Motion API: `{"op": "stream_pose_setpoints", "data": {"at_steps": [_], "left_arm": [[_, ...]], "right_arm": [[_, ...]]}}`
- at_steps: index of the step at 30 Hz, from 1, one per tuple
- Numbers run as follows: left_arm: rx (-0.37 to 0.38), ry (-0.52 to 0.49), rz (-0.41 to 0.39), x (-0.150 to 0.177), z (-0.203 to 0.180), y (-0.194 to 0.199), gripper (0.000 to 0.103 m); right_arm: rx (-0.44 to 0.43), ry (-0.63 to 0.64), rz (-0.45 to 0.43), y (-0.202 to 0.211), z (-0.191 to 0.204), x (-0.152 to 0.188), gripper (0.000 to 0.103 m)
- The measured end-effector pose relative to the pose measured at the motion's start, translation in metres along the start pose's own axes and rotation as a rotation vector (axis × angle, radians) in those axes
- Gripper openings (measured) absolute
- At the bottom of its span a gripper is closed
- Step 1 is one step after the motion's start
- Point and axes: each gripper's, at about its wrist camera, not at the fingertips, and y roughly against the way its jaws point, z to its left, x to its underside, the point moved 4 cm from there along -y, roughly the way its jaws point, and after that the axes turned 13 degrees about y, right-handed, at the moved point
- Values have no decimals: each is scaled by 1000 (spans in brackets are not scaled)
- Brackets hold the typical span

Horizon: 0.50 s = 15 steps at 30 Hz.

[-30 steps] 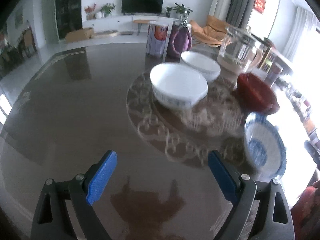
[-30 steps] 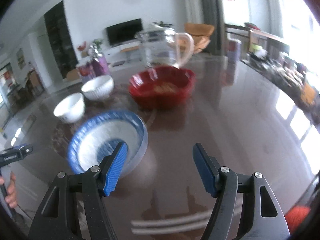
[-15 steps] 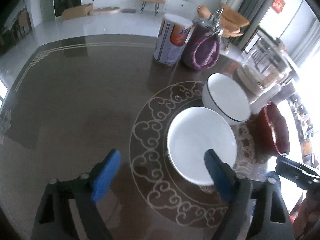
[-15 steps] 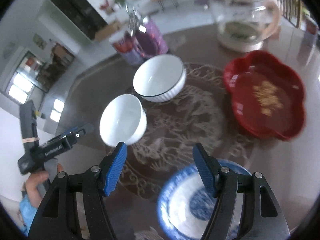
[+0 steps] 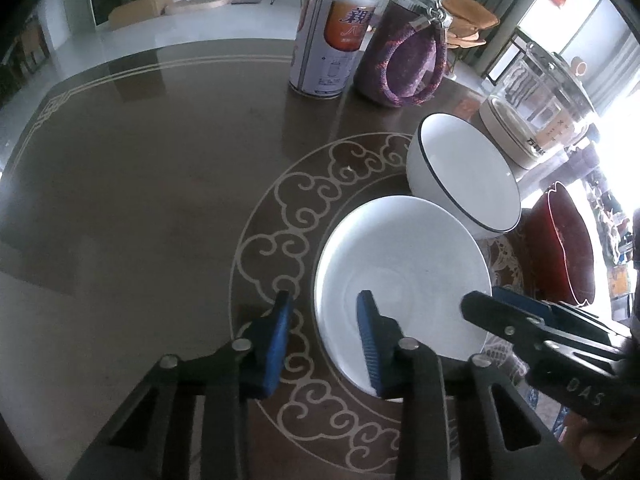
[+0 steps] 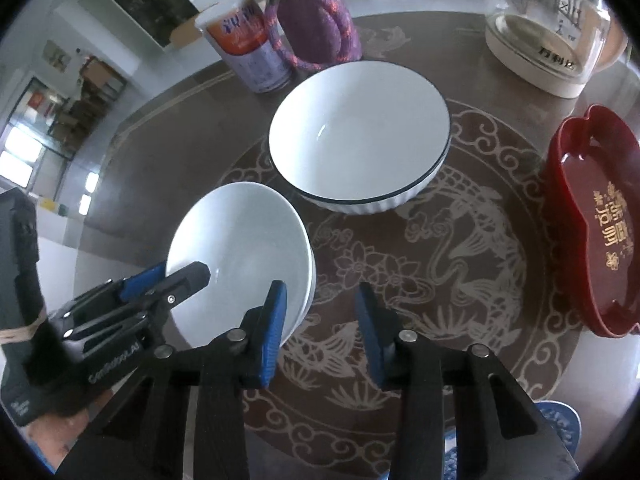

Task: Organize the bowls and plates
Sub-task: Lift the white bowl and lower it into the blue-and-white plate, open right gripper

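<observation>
Plain white bowl [image 5: 404, 280] rim is straddled by both narrowing tongs, left [image 5: 324, 340] and right [image 6: 320, 332]; neither clenched.

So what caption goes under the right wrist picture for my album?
Two grippers, left gripper and right gripper, straddle the plain white bowl's rim, jaws just closing.

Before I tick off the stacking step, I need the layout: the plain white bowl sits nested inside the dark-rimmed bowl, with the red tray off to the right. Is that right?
Not nested. The plain white bowl stands on the table beside the dark-rimmed bowl, nearer the camera, as the right wrist view shows. The red tray is off to the right, as you said.
</observation>
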Motion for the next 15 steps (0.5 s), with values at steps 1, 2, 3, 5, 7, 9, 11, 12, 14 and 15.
{"op": "stream_pose_setpoints", "data": {"at_steps": [1, 2, 3, 5, 7, 9, 11, 12, 14, 15], "left_arm": [[2, 1, 0, -1, 0, -2, 24], [6, 4, 2, 0, 0, -3, 22], [12, 9, 4, 0, 1, -4, 18], [23, 14, 6, 2, 1, -5, 13], [18, 13, -8, 5, 1, -3, 12], [17, 11, -19, 9, 1, 1, 12], [28, 8, -29, 15, 0, 9, 12], [35, 0, -40, 18, -3, 16, 12], [48, -15, -59, 26, -10, 30, 12], [58, -21, -66, 31, -15, 39, 12]], "right_arm": [[-6, -1, 4, -1, 0, 0, 39], [-12, -3, 10, -3, 0, 1, 35], [-27, -7, 18, -8, 1, 2, 31], [-62, -13, 14, -12, 3, 2, 17], [-51, -13, -2, -11, 4, 3, 16], [-58, -16, -11, -8, 3, 5, 15], [-76, -27, -29, -3, 2, 6, 14], [-84, -28, -45, 5, 1, 9, 14], [-91, -16, -63, 17, 0, 12, 14], [-96, -13, -73, 29, -3, 17, 14]]}}
